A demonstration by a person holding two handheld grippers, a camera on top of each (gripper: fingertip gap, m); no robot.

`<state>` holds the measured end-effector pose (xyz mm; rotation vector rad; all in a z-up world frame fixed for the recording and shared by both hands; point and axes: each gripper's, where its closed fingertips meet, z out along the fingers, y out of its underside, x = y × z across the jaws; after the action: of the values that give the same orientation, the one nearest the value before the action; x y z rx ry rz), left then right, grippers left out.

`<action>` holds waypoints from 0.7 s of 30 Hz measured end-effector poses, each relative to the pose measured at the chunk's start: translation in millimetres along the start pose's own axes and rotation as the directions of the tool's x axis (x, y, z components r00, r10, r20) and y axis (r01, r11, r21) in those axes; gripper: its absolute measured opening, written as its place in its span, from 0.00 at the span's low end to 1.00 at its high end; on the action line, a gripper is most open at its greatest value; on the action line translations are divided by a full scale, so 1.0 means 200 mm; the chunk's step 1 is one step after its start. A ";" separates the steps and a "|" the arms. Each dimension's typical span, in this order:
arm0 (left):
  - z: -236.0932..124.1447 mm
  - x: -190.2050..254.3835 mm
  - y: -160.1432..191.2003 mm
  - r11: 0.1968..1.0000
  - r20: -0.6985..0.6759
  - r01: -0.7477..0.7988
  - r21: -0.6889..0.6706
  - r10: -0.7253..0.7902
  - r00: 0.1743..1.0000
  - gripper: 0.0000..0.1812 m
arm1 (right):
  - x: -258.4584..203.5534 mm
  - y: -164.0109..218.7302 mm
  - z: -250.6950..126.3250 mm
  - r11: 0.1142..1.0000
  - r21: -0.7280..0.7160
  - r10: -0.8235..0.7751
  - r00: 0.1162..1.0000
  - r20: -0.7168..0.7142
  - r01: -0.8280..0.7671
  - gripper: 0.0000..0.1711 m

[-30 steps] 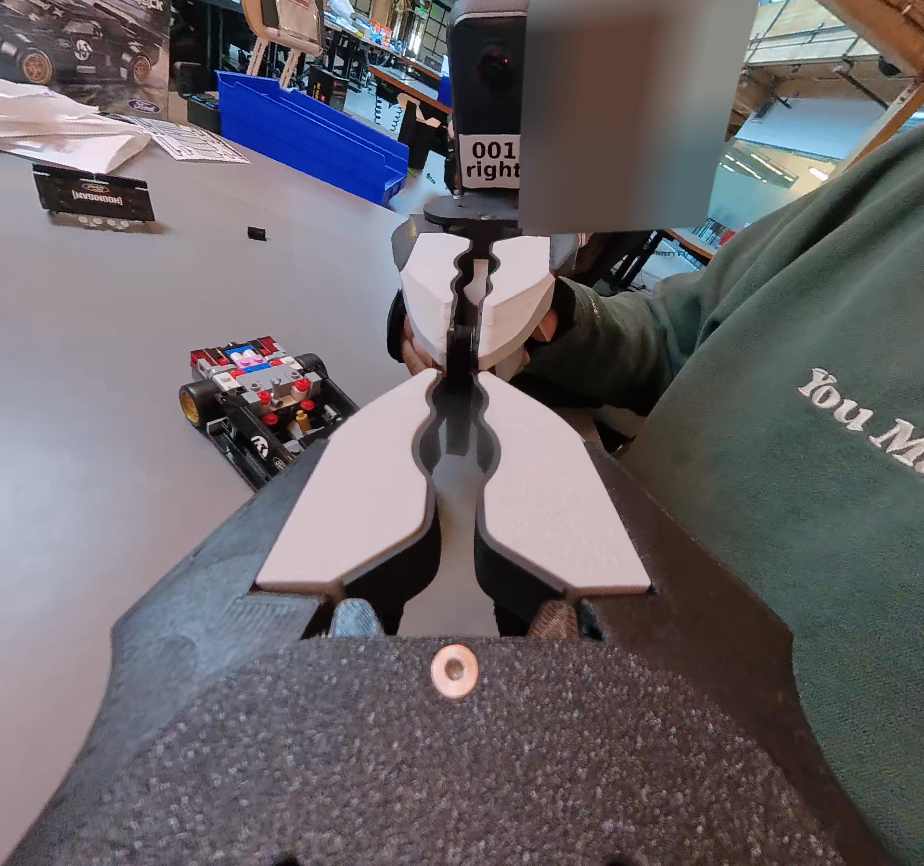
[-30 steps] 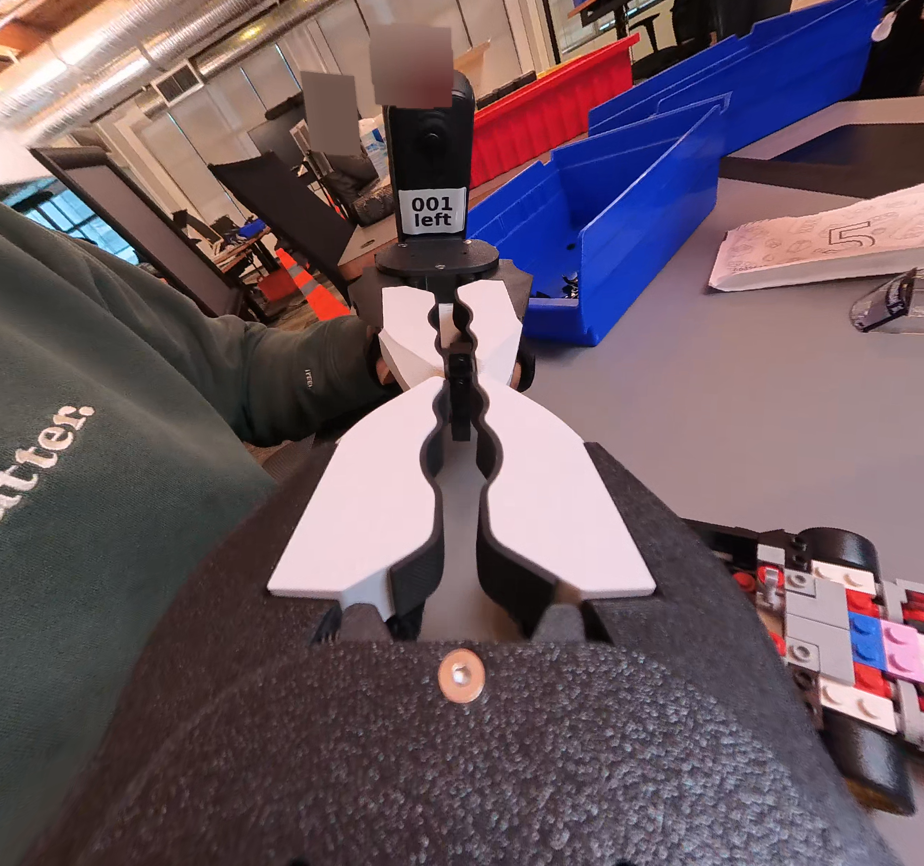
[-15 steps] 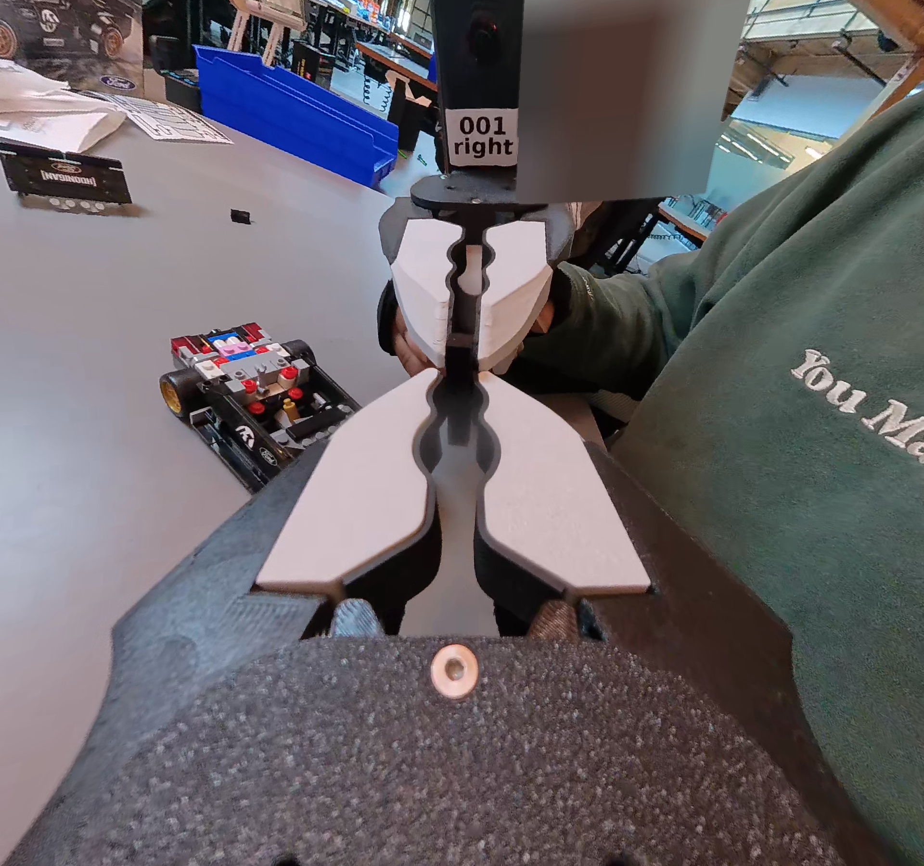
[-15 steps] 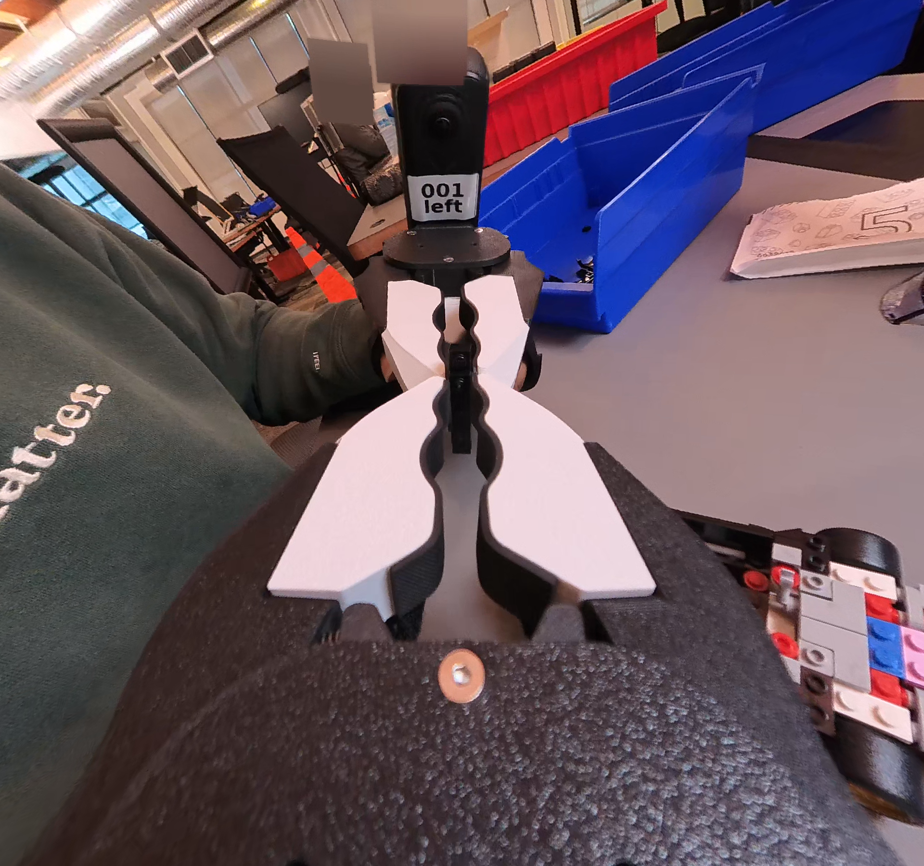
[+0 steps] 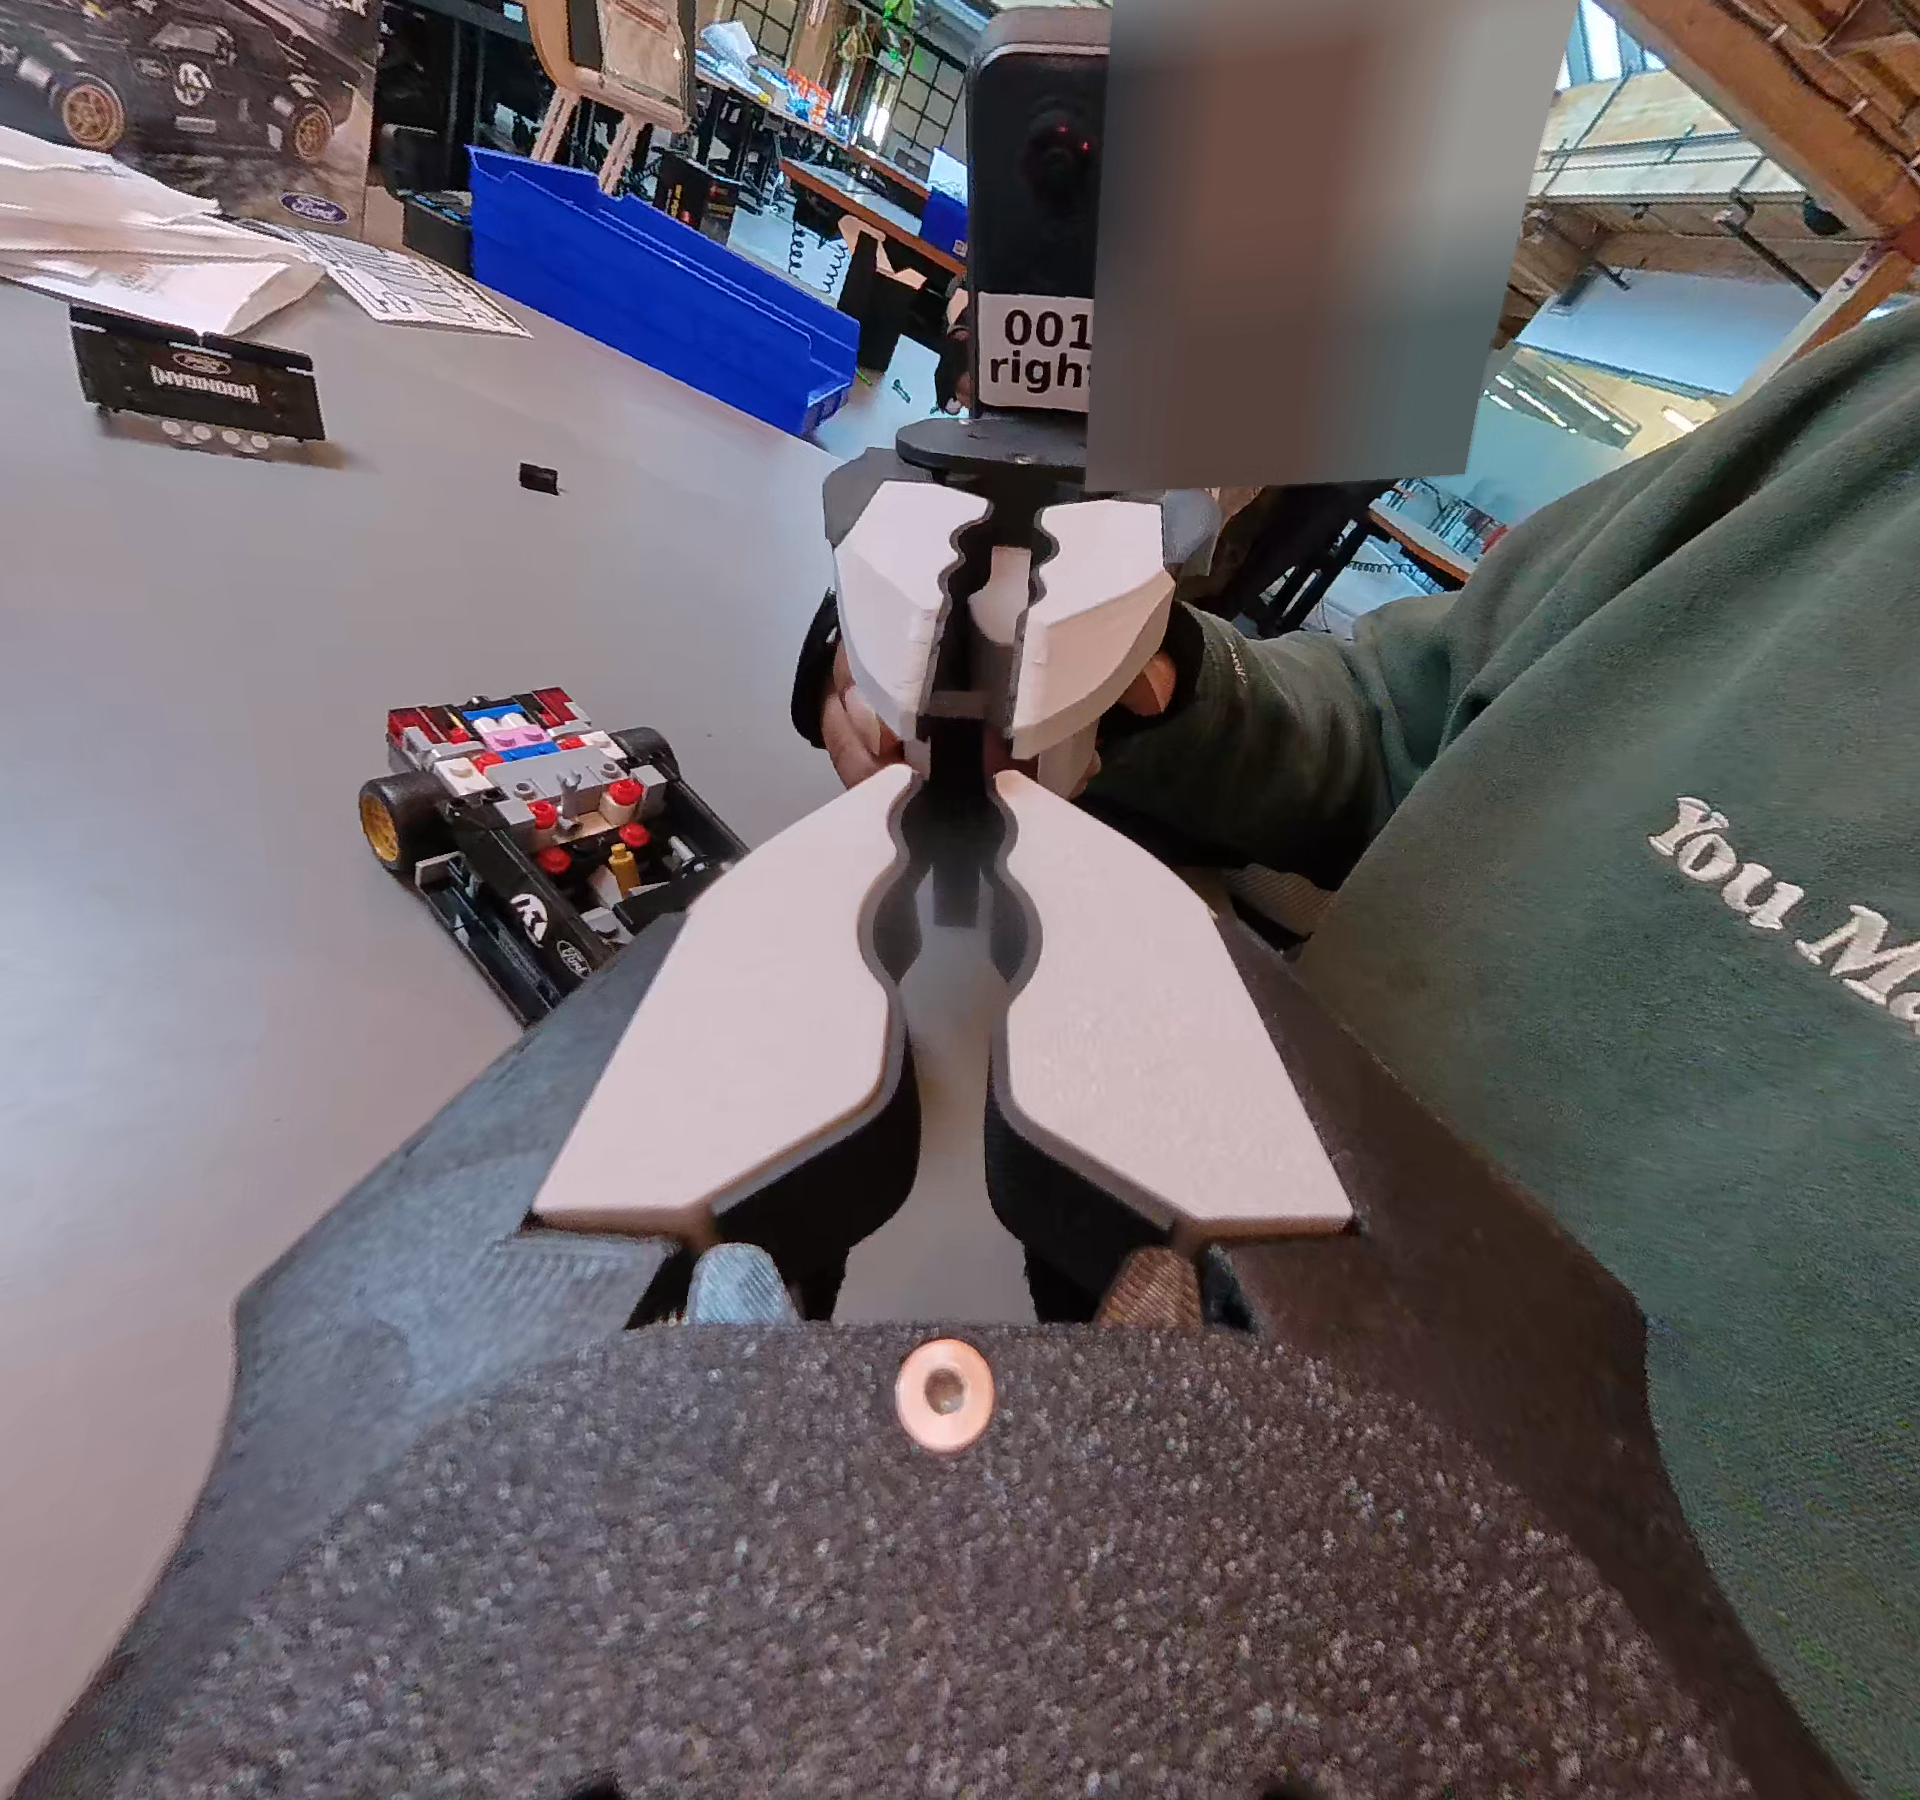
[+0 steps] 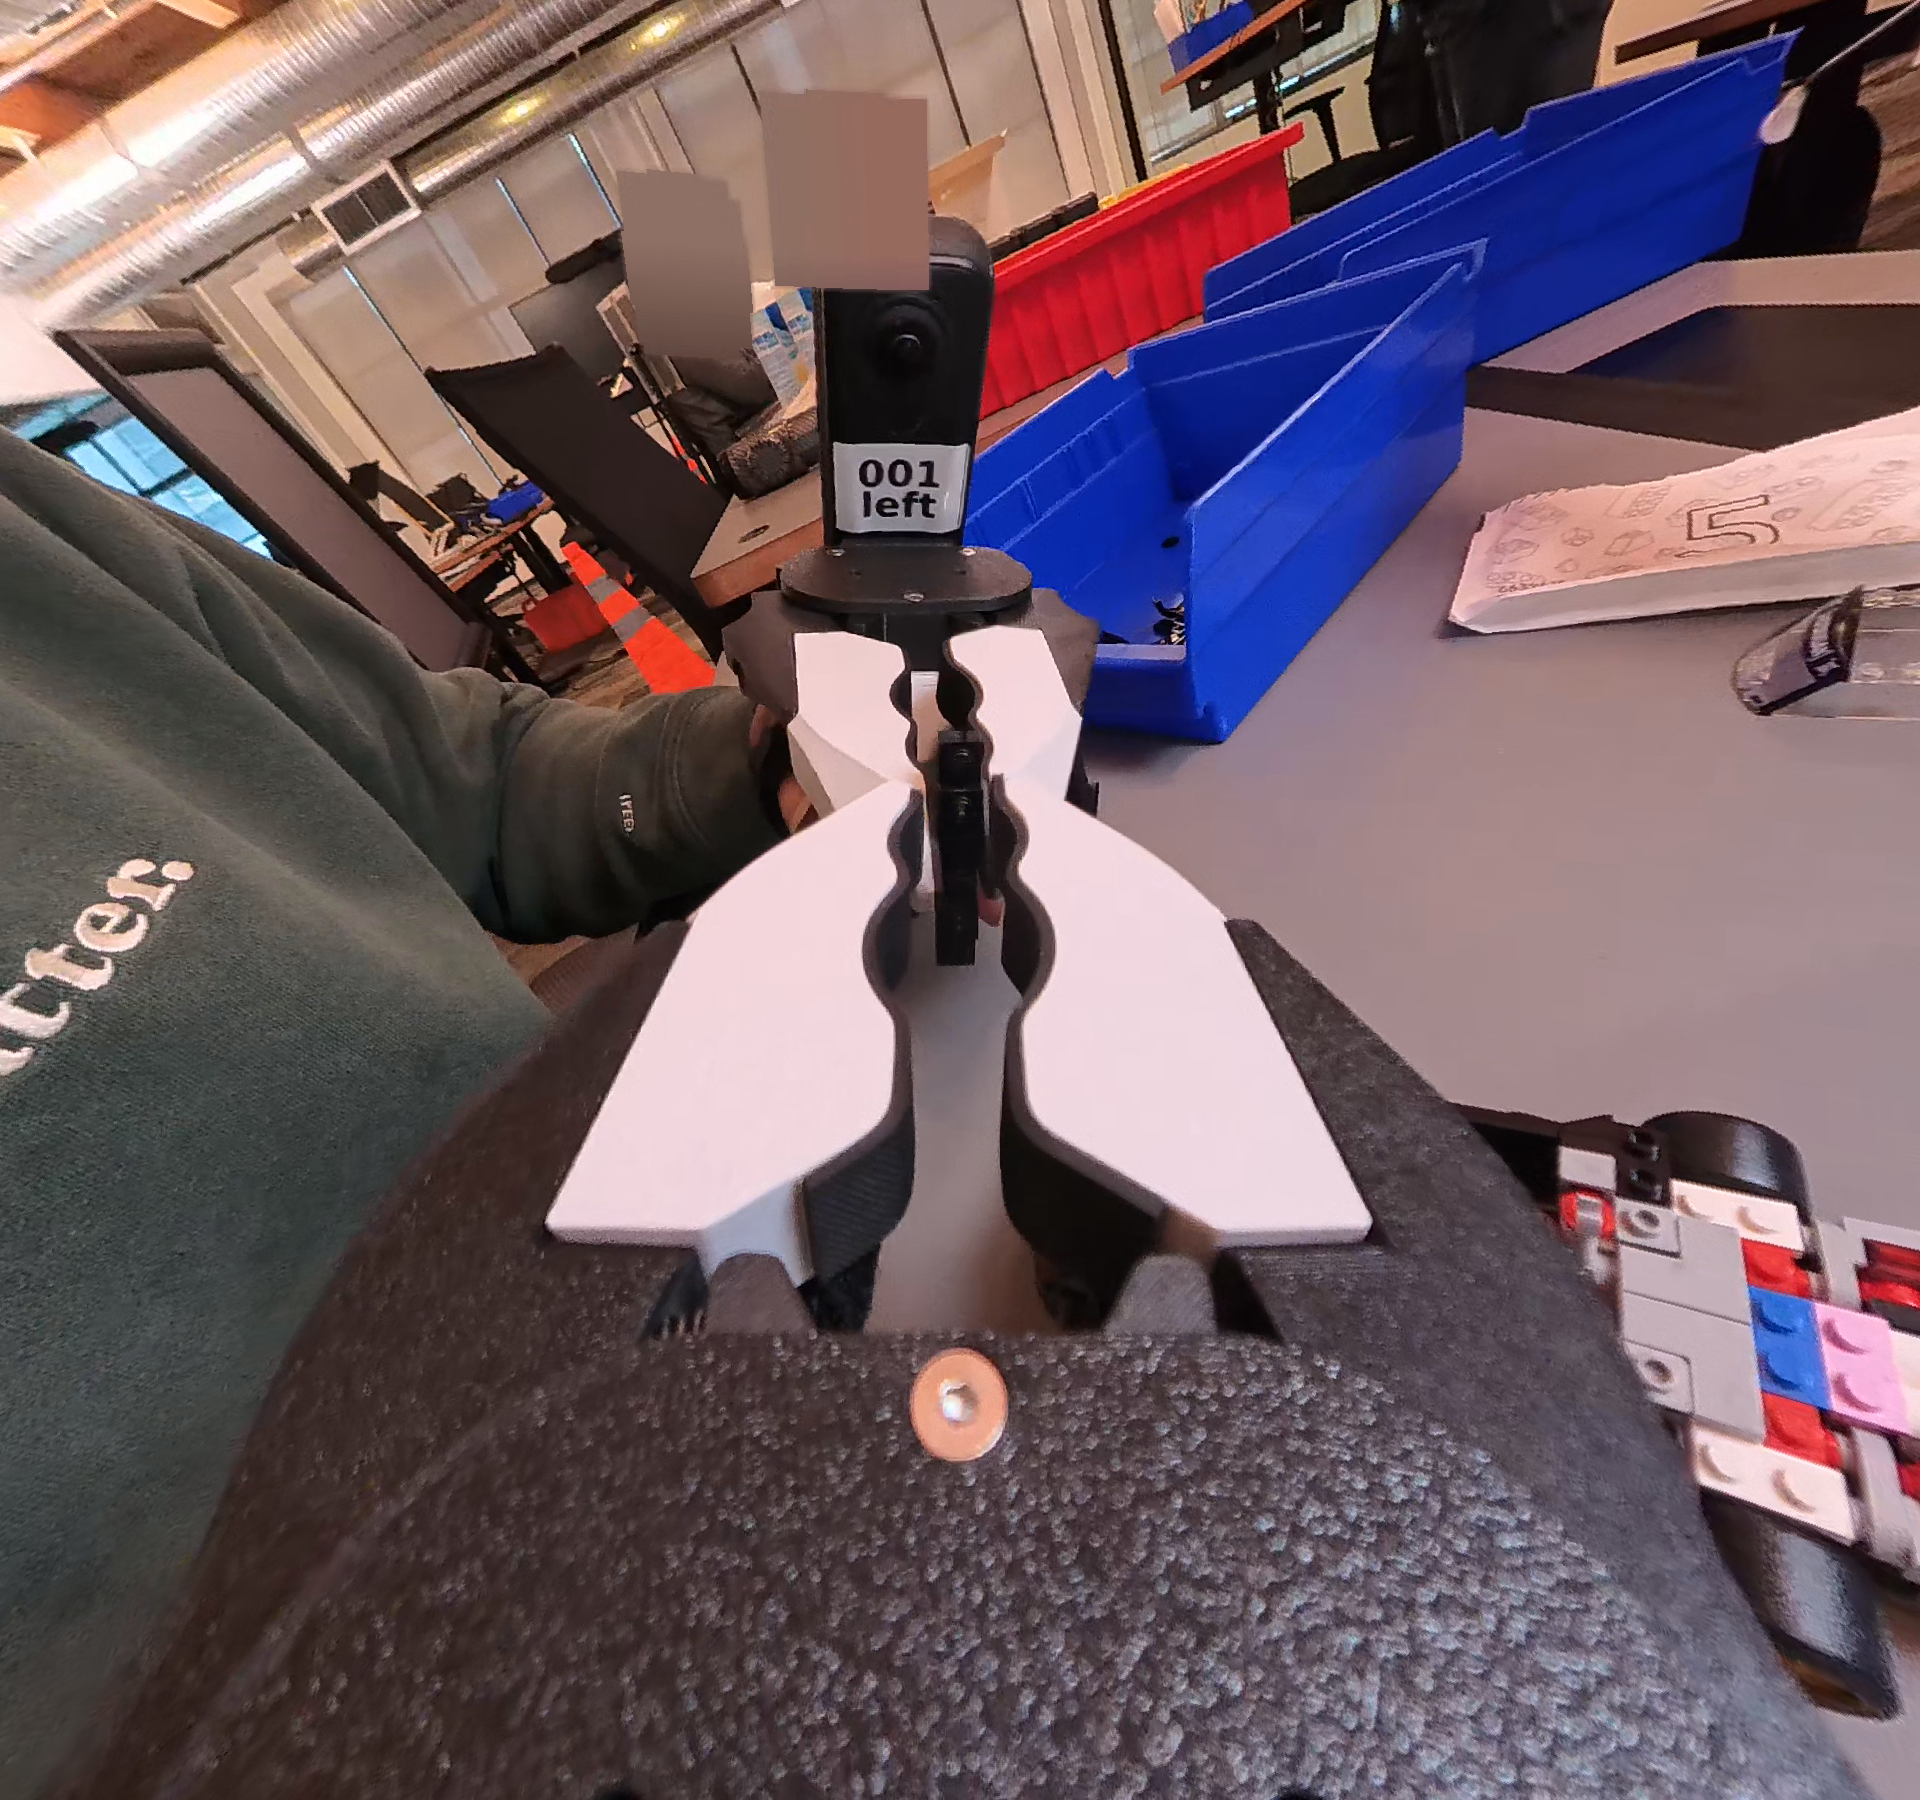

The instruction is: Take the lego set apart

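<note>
While the left gripper [image 5: 954, 794] and right gripper [image 6: 954, 794] meet tip to tip, raised above the tabletop [image 5: 260, 711] — both pinch closed on one black lego piece [image 6: 958, 857] — the lego car [image 5: 540, 846] sits left.

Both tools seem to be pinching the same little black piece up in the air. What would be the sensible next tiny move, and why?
Probably pull the tools gently apart. The left tool and right tool meet tip to tip, each shut on the small black piece, clear of the lego car on the grey table. A straight, slight tug should split it.
</note>
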<state>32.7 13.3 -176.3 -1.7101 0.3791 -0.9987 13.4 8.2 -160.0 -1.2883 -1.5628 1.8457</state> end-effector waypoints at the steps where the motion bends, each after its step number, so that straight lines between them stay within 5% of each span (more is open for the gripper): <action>1: 0.00 0.00 0.01 1.000 0.004 -0.006 -0.010 0.007 1.000 0.05 | 0.00 0.01 0.00 1.000 -0.006 -0.004 1.000 -0.001 0.004 0.07; 10: 0.01 0.02 0.02 0.999 -0.001 -0.029 -0.024 0.029 1.000 0.05 | -0.01 0.03 0.00 0.998 -0.057 0.005 1.000 0.019 -0.004 0.05; 21: -0.01 0.09 -0.10 0.992 -0.094 0.066 0.111 -0.056 0.994 0.05 | -0.07 -0.04 -0.05 0.999 -0.028 0.029 0.994 0.107 -0.026 0.04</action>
<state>36.8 8.1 -149.7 -1.5855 0.3232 -1.1244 27.1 6.0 -146.6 -1.2458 -1.6373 1.9473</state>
